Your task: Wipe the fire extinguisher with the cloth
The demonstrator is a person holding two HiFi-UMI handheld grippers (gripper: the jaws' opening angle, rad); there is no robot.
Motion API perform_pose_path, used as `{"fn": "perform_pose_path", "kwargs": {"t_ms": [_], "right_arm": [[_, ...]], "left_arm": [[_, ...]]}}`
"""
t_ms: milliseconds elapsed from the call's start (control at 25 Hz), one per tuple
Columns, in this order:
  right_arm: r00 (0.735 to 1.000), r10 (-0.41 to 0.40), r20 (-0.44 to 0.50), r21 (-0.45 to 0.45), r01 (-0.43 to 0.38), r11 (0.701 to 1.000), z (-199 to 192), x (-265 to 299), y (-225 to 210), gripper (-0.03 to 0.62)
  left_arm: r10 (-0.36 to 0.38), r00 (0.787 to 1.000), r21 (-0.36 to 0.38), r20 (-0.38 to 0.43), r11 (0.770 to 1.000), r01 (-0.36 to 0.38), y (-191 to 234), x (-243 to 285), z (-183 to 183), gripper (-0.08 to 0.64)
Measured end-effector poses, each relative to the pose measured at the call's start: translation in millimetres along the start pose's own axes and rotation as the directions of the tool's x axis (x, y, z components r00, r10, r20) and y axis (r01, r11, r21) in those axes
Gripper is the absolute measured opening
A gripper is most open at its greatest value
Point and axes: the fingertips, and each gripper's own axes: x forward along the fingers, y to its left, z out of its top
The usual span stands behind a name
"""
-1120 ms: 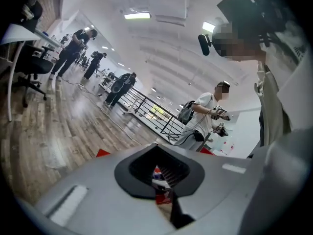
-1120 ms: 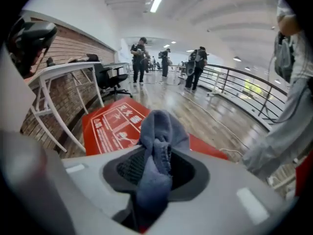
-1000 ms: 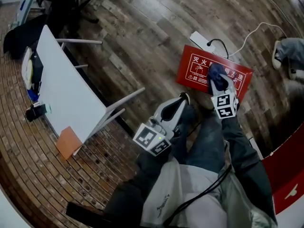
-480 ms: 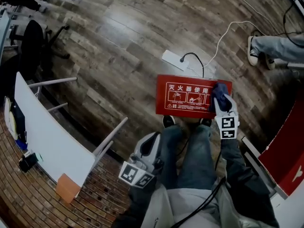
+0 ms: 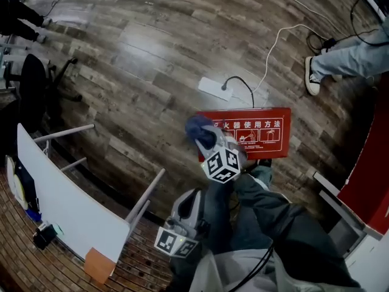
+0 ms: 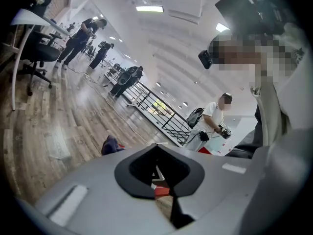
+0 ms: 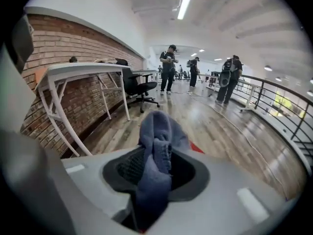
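A flat red fire extinguisher box (image 5: 258,132) with white printed instructions lies on the wooden floor in front of my feet. My right gripper (image 5: 206,137) is shut on a bunched blue cloth (image 5: 197,128), which sits at the box's left end. The right gripper view shows the cloth (image 7: 155,155) pinched between the jaws, bulging out in front of them. My left gripper (image 5: 189,196) hangs low beside my leg, away from the box, shut with nothing in it. In its own view the cloth (image 6: 111,144) peeks over the jaws, and red shows through the gap.
A white power strip (image 5: 214,88) with its cable lies just beyond the box. A bystander's leg and shoe (image 5: 316,75) are at the upper right. A white table (image 5: 67,199) and an office chair (image 5: 33,90) stand at the left, a red-and-white structure (image 5: 371,181) at the right.
My right gripper has swept the cloth along the red box from its right end to its left end. The left gripper stays low by my leg.
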Motion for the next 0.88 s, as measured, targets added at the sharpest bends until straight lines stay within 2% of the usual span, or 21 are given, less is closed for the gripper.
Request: {"fn": "perform_pose_path", "kwargs": {"t_ms": [80,160,280,360,440,520,560,600,640,680,800,880], "right_arm": [[1.000,-0.006,-0.001,-0.019,0.006,1.000,-3,-4,2,0.124],[0.999,-0.036,-0.014,-0.016,0.036,0.999,-19,-20,-14,0.124],[0.986,-0.162,-0.047,0.056,0.164,0.985,-60,-64,-65,0.124],[0.955,-0.283,-0.091,0.164,0.295,0.941,-99,-107,-106,0.124],[0.906,-0.390,-0.162,0.272,0.421,0.865,-139,-151,-139,0.124],[0.863,-0.450,-0.229,0.344,0.504,0.792,-169,-181,-155,0.124],[0.848,-0.466,-0.254,0.362,0.530,0.767,-176,-188,-157,0.124],[0.836,-0.476,-0.272,0.362,0.547,0.755,-176,-188,-155,0.123],[0.834,-0.478,-0.274,0.345,0.549,0.761,-169,-181,-149,0.121],[0.849,-0.464,-0.254,0.322,0.526,0.787,-154,-167,-140,0.121],[0.944,-0.311,-0.113,0.227,0.329,0.916,-97,-105,-81,0.123],[0.979,-0.201,-0.037,0.126,0.204,0.971,-72,-75,-36,0.123]], "left_arm": [[-0.002,1.000,0.008,0.010,1.000,0.002,2,-4,5,0.002],[0.009,1.000,0.014,0.021,1.000,-0.009,10,-9,10,0.002],[0.040,0.999,0.011,0.030,0.999,-0.040,27,-18,10,0.002],[0.057,0.998,-0.002,0.023,0.998,-0.057,38,-23,3,0.002],[0.070,0.997,-0.021,0.015,0.997,-0.069,48,-27,-5,0.002],[0.071,0.997,-0.033,0.002,0.997,-0.071,54,-30,-12,0.002],[0.064,0.998,-0.033,-0.008,0.997,-0.064,54,-30,-14,0.002],[0.053,0.998,-0.030,-0.020,0.998,-0.054,54,-28,-16,0.002],[0.040,0.999,-0.026,-0.033,0.999,-0.040,53,-26,-18,0.002],[0.027,0.999,-0.020,-0.045,0.999,-0.028,51,-23,-20,0.002],[0.001,0.997,-0.002,-0.076,1.000,-0.001,43,-6,-30,0.002],[-0.009,0.996,0.010,-0.091,1.000,0.010,36,8,-39,0.002]]}}
